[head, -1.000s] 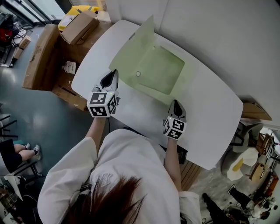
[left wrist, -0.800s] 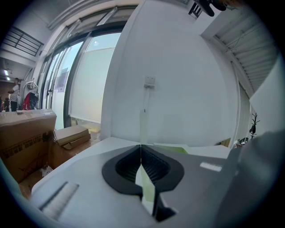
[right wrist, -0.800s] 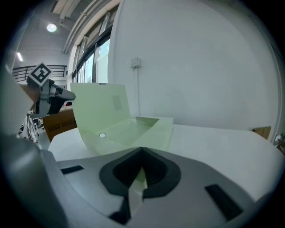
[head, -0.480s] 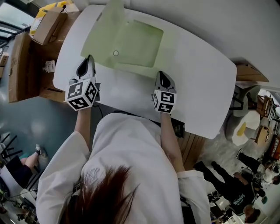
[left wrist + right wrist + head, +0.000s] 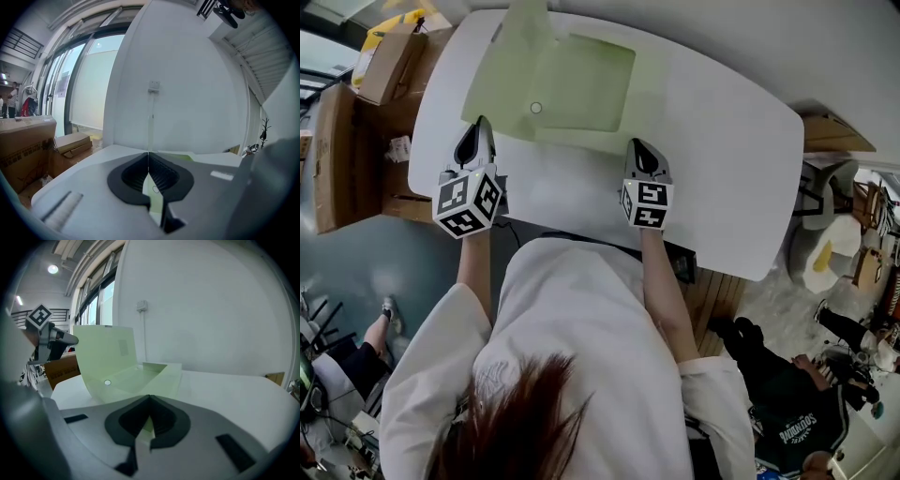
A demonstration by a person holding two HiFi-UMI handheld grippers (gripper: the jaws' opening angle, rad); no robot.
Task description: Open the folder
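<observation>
Folder (image 5: 581, 84) lies on the table (image 5: 722, 141); boxes (image 5: 342, 141) stand left, seemingly on the floor (image 5: 366, 272).

Open tabletop (image 5: 722, 131) right of folder (image 5: 581, 84); raised flap (image 5: 528, 19) at left.

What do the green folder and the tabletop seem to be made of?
Folder: probably thin plastic sheet, pale green, matte; its raised flap bows without creasing, and it has a round snap.
Table: smooth white top, perhaps laminate; even surface with a soft sheen.
</observation>
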